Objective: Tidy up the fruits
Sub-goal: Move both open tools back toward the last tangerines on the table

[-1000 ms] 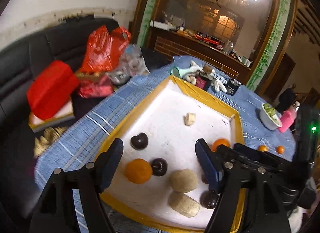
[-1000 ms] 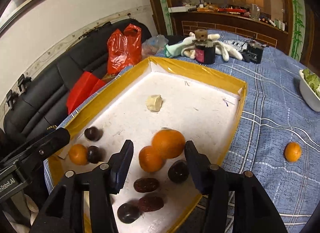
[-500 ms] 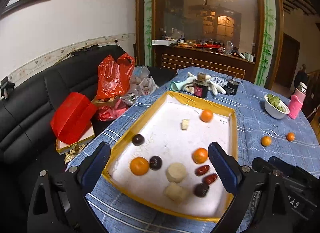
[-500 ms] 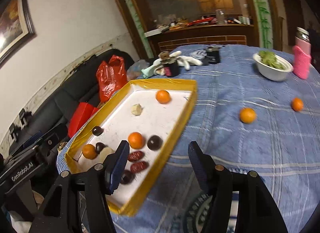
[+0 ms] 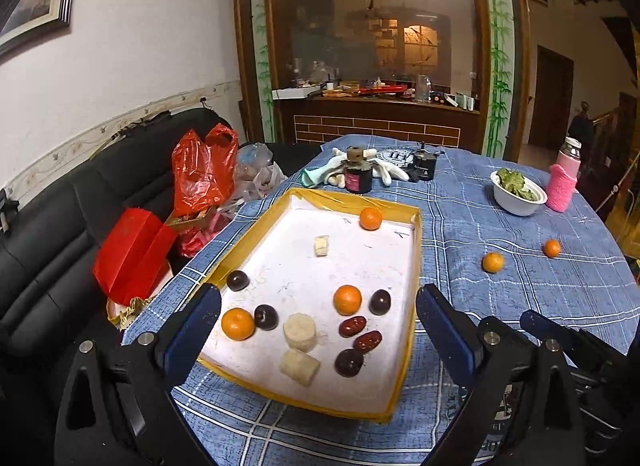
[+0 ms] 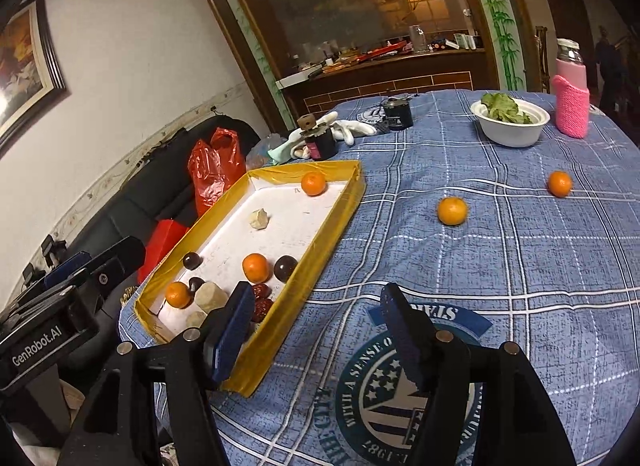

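Left gripper [image 5: 318, 306] and right gripper [image 6: 316, 318], both spread wide and empty. Yellow-rimmed tray [image 5: 416, 266] holds mandarins, dark fruits and dates beyond the left gripper; two mandarins [image 6: 452, 210] lie on the tablecloth [image 6: 500, 266], far right.

Fruits in tray [image 5: 416, 250]; two oranges [image 5: 493, 262] on tablecloth [image 5: 520, 306] right.

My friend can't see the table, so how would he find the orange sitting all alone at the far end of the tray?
Find the yellow-rimmed tray on the blue checked tablecloth. At its far end, near the dark jar, sits one orange, alone against the back rim.
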{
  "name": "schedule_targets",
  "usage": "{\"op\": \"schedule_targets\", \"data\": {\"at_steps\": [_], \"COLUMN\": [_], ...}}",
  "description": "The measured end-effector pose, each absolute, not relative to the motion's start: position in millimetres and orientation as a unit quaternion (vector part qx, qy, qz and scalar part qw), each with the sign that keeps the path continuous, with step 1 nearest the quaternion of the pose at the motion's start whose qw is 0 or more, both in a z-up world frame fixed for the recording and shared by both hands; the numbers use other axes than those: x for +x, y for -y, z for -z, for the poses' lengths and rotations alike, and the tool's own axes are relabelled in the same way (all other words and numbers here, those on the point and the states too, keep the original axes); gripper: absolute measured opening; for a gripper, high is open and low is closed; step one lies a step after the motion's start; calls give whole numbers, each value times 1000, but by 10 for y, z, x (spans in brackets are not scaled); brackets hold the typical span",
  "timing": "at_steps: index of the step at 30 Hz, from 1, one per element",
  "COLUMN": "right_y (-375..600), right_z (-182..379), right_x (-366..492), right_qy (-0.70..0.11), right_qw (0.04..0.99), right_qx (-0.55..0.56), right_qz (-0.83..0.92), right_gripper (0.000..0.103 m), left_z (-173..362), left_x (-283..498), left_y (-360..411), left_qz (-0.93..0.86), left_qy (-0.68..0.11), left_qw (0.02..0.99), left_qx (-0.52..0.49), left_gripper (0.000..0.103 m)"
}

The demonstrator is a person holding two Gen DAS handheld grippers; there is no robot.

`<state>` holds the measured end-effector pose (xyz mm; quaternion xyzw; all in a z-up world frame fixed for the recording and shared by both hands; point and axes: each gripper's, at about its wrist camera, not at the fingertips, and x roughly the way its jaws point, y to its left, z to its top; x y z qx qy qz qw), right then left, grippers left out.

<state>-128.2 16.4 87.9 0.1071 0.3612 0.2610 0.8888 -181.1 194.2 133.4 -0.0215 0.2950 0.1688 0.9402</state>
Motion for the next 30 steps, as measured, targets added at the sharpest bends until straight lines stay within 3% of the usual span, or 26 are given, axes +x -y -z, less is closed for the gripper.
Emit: {"op": "schedule_targets", "data": {"at_steps": [30], "right_y": [127], "right_z": [-642], "right_x": [-1241], "right_qy": [-386], "right_qw": [882], "right_qx": [122], "right_qz": [-240], "right_gripper": [72], "left_z": [-1181], "left_x": [-1676], "left_y": [-1842], "left_qz": [-125], "left_qy": [-326], "left_qw": [937], "left_qx": [-31], "left_gripper": [98]}}
